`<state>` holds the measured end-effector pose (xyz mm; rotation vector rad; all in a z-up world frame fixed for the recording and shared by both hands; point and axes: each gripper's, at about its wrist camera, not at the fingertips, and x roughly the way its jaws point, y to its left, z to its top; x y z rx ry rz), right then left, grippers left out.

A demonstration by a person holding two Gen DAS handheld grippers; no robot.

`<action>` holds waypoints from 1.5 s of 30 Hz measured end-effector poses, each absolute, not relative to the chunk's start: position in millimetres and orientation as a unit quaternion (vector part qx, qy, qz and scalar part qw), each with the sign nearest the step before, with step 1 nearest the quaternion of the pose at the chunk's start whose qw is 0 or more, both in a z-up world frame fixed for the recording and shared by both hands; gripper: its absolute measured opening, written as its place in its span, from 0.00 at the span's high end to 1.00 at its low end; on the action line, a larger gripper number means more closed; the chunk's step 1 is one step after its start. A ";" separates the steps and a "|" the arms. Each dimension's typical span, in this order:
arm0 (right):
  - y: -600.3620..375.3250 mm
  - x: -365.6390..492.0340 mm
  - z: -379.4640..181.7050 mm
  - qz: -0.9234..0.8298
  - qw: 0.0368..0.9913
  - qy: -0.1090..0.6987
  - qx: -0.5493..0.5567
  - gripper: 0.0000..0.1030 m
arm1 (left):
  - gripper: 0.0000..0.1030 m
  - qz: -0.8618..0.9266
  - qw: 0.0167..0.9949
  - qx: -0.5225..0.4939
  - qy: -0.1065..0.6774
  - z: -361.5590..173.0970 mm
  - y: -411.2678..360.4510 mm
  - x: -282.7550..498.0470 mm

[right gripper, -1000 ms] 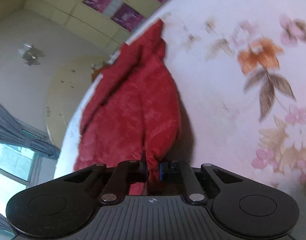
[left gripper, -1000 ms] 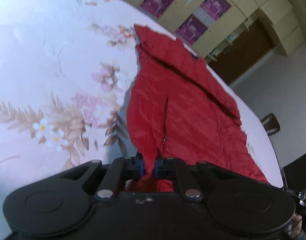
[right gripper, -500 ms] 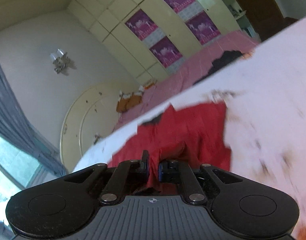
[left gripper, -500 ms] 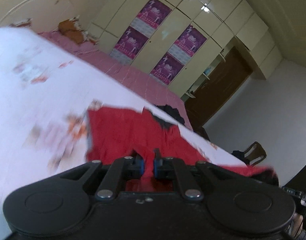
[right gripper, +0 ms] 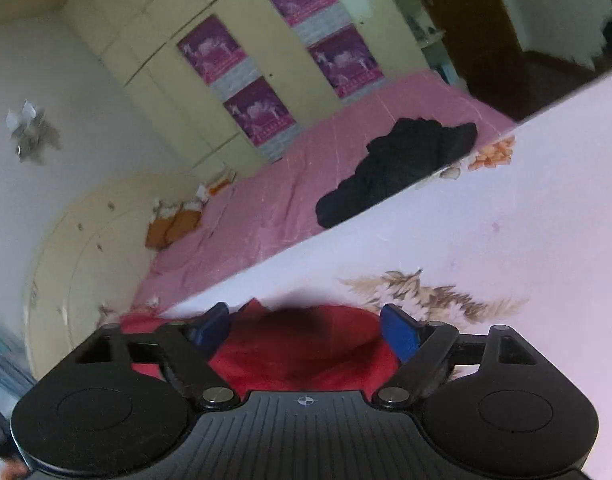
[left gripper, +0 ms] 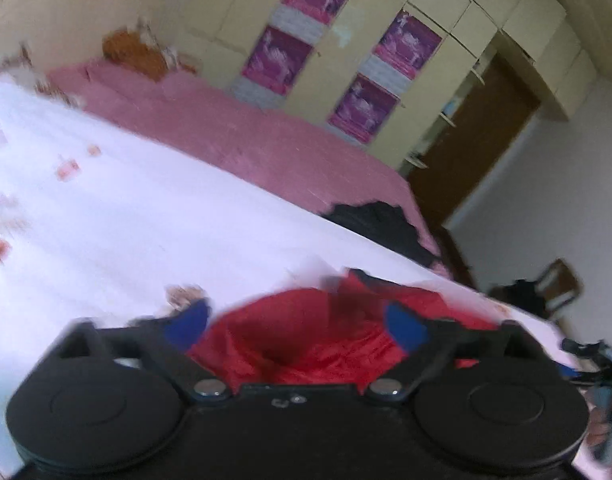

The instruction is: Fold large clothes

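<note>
A red garment lies on the white floral sheet, low in the left wrist view. My left gripper is open just above it, blue fingertips spread wide, holding nothing. In the right wrist view the same red garment lies bunched under my right gripper, which is also open and empty, its blue fingertips on either side of the cloth. Most of the garment is hidden behind the gripper bodies.
A pink bed stands beyond the sheet's far edge, with a black heap of clothes and orange pillows. Cream wardrobes with purple posters line the back wall. A brown door and a chair are at the right.
Both grippers were shut on the red garment, carried it forward over itself, and have now opened and let go. The garment now lies close under both grippers.
</note>
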<state>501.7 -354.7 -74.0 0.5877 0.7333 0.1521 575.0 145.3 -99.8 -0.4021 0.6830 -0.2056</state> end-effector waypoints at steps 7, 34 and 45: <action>-346.4 520.9 -124.7 0.066 0.881 0.415 0.215 0.42 | 0.35 -0.113 0.892 -0.131 0.417 -139.0 139.1 609.8; -292.3 566.3 -157.6 0.025 0.891 0.451 0.051 0.93 | 0.77 -0.084 0.912 0.018 0.400 -158.7 84.5 651.9; -296.1 469.0 -95.9 0.064 0.927 0.364 0.061 0.52 | 0.25 -0.076 0.936 -0.080 0.334 -94.1 120.9 532.5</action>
